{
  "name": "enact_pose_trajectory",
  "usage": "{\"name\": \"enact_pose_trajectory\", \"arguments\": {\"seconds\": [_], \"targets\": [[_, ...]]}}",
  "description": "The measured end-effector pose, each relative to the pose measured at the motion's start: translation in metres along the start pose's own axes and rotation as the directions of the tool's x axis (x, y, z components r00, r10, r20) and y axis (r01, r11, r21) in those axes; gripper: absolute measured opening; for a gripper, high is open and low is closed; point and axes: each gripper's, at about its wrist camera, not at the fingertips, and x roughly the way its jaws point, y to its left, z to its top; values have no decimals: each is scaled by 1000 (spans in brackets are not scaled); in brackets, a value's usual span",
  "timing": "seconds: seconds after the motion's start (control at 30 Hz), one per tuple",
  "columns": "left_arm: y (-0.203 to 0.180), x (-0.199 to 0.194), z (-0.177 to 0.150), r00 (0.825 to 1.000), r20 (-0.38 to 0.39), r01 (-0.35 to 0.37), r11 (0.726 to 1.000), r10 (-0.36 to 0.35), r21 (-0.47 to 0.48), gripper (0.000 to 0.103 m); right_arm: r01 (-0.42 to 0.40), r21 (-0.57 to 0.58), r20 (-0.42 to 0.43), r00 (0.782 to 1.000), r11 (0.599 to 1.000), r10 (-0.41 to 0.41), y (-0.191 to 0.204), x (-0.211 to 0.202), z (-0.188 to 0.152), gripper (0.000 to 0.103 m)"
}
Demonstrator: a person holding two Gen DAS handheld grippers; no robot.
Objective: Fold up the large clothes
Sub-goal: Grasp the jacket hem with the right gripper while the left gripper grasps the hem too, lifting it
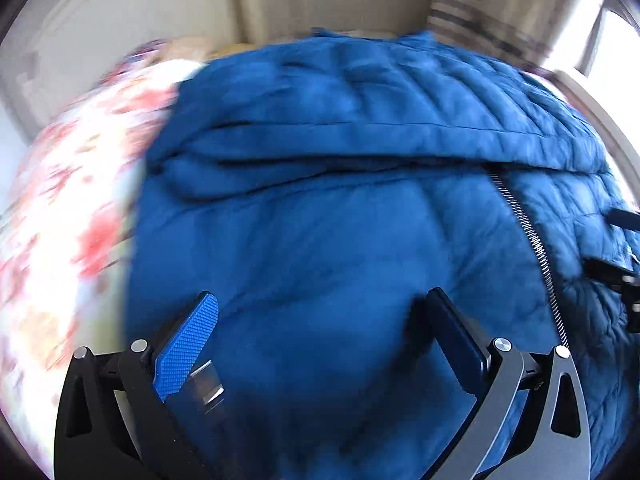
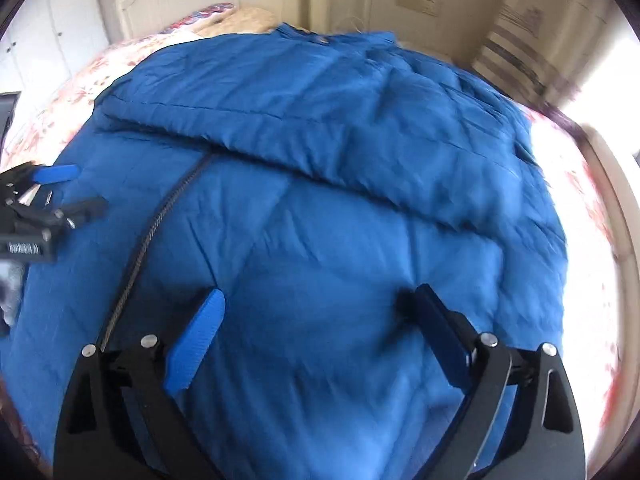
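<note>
Both grippers are hanging over the coat with their fingers spread wide and nothing between them: the left gripper (image 1: 324,320) sits just left of the zipper (image 1: 532,240), and the right gripper (image 2: 320,312) is on the other side of that same zipper, over the padded front panel. From the right wrist view you can spot the left gripper poking in at the left edge, also spread apart, close above the fabric. The blue quilted coat (image 2: 340,200) is lying flat and takes up most of the bed, with one long flap folded across it right past the fingertips, so the zipper disappears under that fold. Around the coat there's a red-flowered bedspread (image 1: 60,200) showing on both sides. Further back is a tan pillow (image 2: 244,20), a cream headboard (image 2: 128,4) and cream walls, all a bit blurry.
</note>
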Motion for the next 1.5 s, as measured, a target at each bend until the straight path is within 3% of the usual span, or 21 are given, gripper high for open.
{"name": "enact_pose_trajectory", "arguments": {"seconds": [0.1,0.2,0.27,0.37,0.4,0.47,0.57,0.67,0.7,0.8,0.87,0.97,1.07,1.17,1.3,1.43,1.5], "targets": [[17,-35,-28,998,59,-18,1000,18,-5,99,3,27,73,997,1000,-5,-16,-37,-28,94],[31,-33,-61,995,12,-100,995,101,-18,99,18,54,20,1000,998,-19,-39,-30,-63,94],[48,-31,-73,1000,14,-17,995,18,-93,99,-5,91,53,999,996,0,-47,-31,-81,95],[56,-49,-86,999,21,-36,988,39,-149,99,50,88,95,994,995,-59,-38,-60,-94,95],[52,-64,-93,997,54,-55,988,63,-144,99,42,87,125,991,995,-53,-36,-70,-99,95],[45,-93,-109,993,117,-14,992,28,-124,99,-26,57,205,979,998,14,-23,-101,-119,96],[15,-121,-141,986,166,20,999,-13,-36,99,-51,-50,196,979,997,60,9,-110,-147,96],[-7,-113,-168,990,139,-4,999,-3,54,99,-39,-115,138,989,993,54,36,-92,-177,96],[-11,-99,-176,995,104,-16,997,8,73,99,-46,-93,167,984,995,61,35,-91,-180,96],[1,-92,-186,987,153,52,997,-59,50,99,-111,-70,166,979,991,122,23,-93,-184,96],[2,-93,-189,988,142,57,996,-67,72,99,-98,-82,141,984,992,109,17,-102,-183,96],[8,-98,-194,991,113,58,996,-66,73,99,-80,-52,176,981,995,88,-10,-126,-197,96],[23,-114,-204,987,133,87,996,-86,-3,99,-53,33,172,984,998,47,-38,-136,-222,96],[47,-130,-217,973,198,135,987,-116,-89,99,-100,112,164,983,989,81,-59,-143,-251,95],[70,-116,-226,983,148,131,978,-107,-163,99,-153,164,183,975,975,122,-64,-134,-260,90],[59,-118,-234,976,164,164,981,-146,-103,99,-181,153,188,971,971,151,-53,-122,-253,84],[53,-120,-235,970,169,192,978,-176,-86,98,-150,145,190,974,978,122,-46,-118,-248,84]]}}
